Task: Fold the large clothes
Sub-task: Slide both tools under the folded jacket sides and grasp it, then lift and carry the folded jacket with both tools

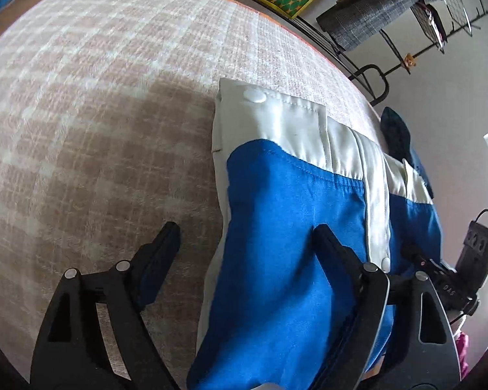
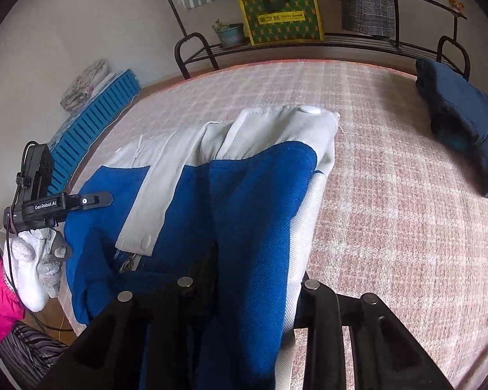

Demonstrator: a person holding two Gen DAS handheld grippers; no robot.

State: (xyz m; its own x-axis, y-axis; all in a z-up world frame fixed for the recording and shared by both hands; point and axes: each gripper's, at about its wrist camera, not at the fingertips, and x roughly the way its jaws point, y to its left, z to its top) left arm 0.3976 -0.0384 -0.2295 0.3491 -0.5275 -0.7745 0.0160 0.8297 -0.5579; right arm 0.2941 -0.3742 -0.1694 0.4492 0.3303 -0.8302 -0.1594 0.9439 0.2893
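Your right tongs clamp the blue-and-white jacket on the bed; your left tongs gape apart beside it.

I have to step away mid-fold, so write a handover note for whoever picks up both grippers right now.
Left gripper: open, one finger over the bed cover, the other over the jacket; nothing pinched.
Right gripper: shut on a fold of the blue and white jacket.
Jacket lies bunched lengthwise on the bed cover, white snap-button end farthest from you. A dark blue garment sits apart at the far right.
Done: jacket partly gathered into a long fold.
Left: regrip with the left gripper, flatten, finish folding.
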